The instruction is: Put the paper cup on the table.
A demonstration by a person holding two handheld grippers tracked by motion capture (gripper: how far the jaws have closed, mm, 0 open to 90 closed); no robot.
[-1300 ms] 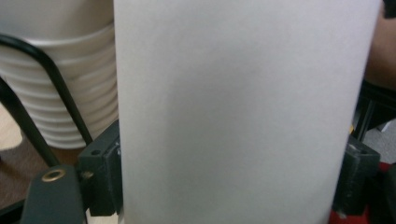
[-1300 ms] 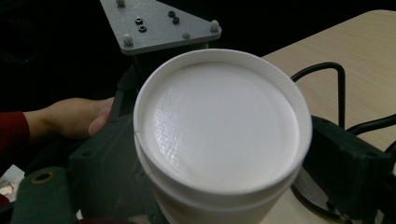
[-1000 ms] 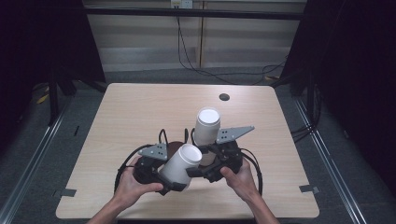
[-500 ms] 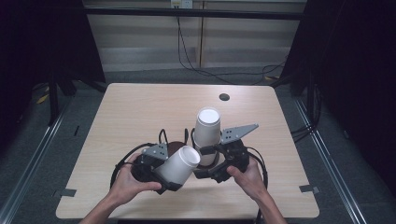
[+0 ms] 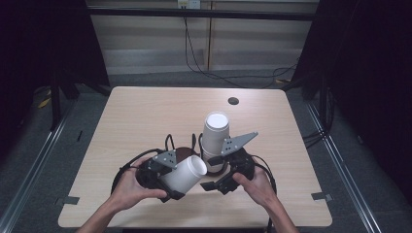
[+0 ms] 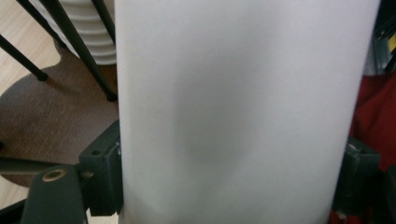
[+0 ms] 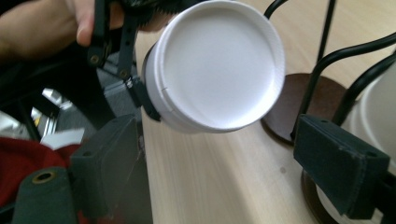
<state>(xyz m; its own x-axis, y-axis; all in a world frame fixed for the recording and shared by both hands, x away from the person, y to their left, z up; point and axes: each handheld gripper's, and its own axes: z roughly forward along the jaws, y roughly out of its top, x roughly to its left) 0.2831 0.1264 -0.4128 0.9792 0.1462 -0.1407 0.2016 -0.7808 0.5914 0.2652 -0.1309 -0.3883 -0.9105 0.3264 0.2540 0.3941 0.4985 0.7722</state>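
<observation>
White paper is what your left gripper [image 5: 182,182] holds: a single white paper cup [image 5: 184,174] sits between its two jaws, tilted, with its closed bottom pointing toward your right gripper [image 5: 218,182]. In the left gripper view the wall of this cup [image 6: 243,112] stands between the two black pads [image 6: 105,172], and both pads touch it, so the jaws are clamped on the cup. Your right gripper has its jaws apart and nothing between them; in the right gripper view the round bottom of the cup [image 7: 217,65] is just beyond its pads [image 7: 343,168], near but not touching. Just beyond your right gripper stands a stack of white cups [image 5: 214,138], upside down, in a black wire holder [image 5: 170,143] on a brown round base [image 7: 292,109]. Both grippers are above the near part of the wooden table [image 5: 145,116].
</observation>
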